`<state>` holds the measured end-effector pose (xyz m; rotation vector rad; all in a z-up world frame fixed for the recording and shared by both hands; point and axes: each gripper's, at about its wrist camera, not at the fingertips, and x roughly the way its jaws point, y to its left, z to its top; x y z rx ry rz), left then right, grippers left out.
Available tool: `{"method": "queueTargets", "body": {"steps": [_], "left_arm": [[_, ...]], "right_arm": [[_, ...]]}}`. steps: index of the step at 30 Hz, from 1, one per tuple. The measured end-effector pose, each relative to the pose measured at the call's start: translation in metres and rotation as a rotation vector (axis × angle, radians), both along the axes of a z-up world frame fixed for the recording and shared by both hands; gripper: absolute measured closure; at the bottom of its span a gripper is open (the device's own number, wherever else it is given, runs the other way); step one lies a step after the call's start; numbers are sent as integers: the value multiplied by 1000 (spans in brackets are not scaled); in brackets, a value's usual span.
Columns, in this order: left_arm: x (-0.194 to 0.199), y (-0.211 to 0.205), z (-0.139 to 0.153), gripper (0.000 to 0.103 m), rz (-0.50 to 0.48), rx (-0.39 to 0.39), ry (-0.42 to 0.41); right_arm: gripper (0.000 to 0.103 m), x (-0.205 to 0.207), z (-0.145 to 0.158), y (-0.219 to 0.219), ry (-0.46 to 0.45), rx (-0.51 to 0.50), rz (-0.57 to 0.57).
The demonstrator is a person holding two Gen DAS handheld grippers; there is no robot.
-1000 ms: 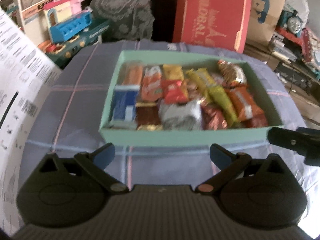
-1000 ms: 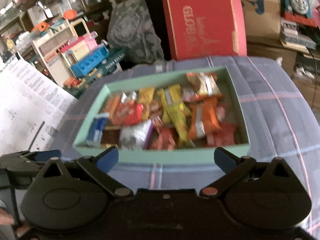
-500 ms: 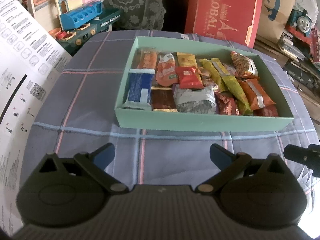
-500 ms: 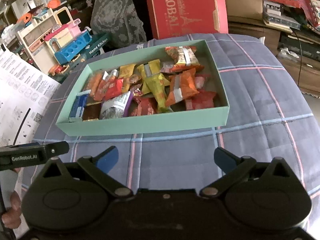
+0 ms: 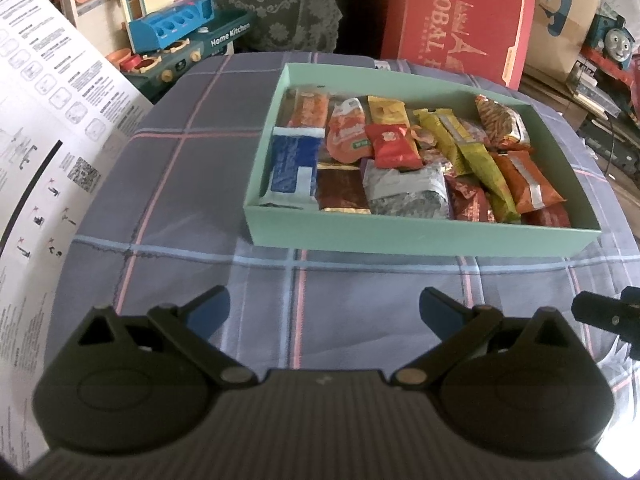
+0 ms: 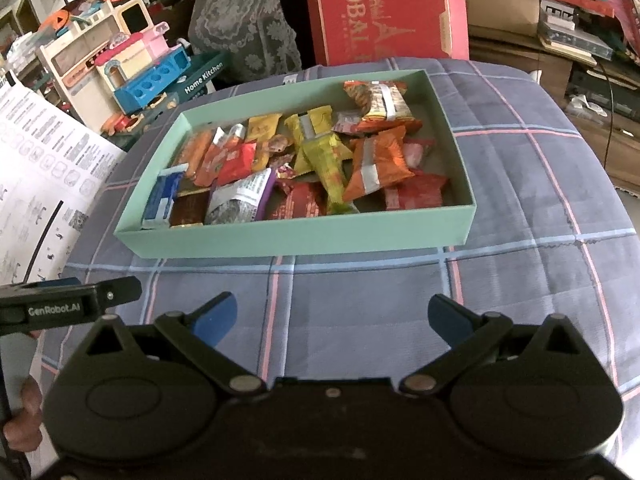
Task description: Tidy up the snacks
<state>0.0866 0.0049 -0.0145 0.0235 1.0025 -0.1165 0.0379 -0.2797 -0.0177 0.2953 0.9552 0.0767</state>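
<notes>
The snacks (image 5: 408, 160) sit packed in the green box (image 5: 420, 236) on the checked cloth (image 5: 160, 184), and both grippers, left (image 5: 324, 304) and right (image 6: 332, 312), have drawn back from it, jaws wide and empty, so sorting looks about finished.

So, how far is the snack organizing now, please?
Done: all visible snacks lie inside the green box, blue pack and brown pack neat at its left end. In hand: nothing; the left tongs and right tongs are open, empty, short of the box over the cloth. Left, perhaps: the yellow pack and orange pack lie crooked and overlapping.
</notes>
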Motion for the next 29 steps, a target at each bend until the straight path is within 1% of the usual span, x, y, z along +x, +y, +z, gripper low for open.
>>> {"method": "queueTargets", "body": {"steps": [15, 18, 20, 29], "left_arm": [[1, 4, -4, 0, 10, 3, 13], [1, 4, -4, 0, 11, 8, 8], [0, 3, -4, 0, 9, 27, -4], [0, 1, -4, 0, -3, 21, -1]], "right_arm": [[0, 4, -3, 1, 8, -2, 1], [0, 4, -3, 1, 9, -6, -1], [0, 4, -4, 2, 11, -9, -4], [0, 4, -6, 1, 13, -23, -9]]}}
